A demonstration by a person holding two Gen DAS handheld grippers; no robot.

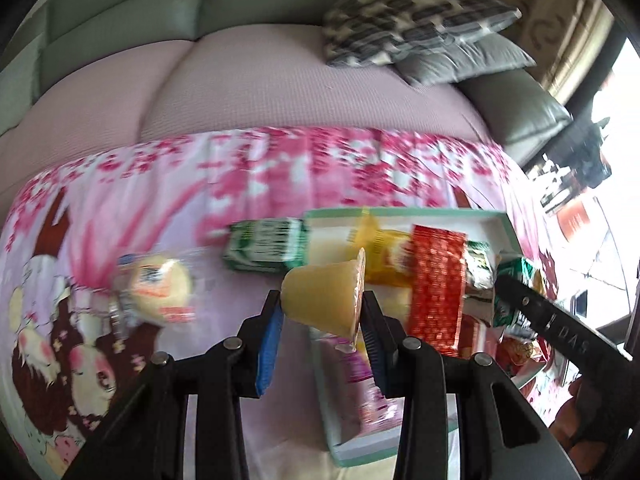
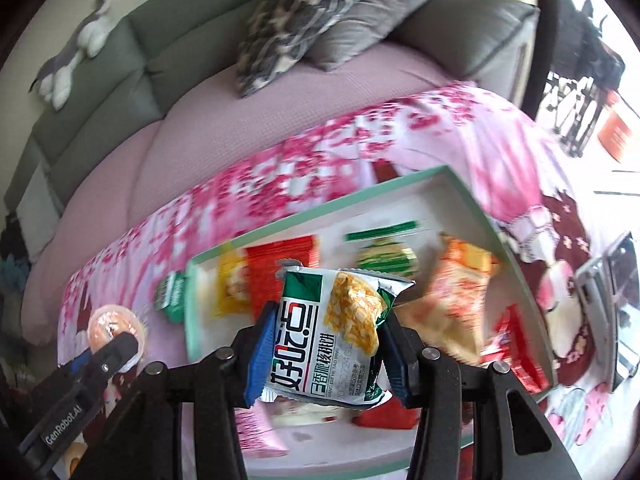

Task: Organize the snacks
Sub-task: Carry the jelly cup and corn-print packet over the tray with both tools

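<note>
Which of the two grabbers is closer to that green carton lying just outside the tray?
Left. The left gripper, holding a jelly cup, is right beside the green carton; the right gripper is farther off, over the tray.

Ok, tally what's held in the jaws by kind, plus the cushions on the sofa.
jelly cup: 1
snack packet: 1
cushions: 2
Total: 4

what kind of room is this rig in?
Probably a home living room: a grey-green sofa with throw pillows, and a pink floral cloth spread in front, holding a snack tray.
</note>
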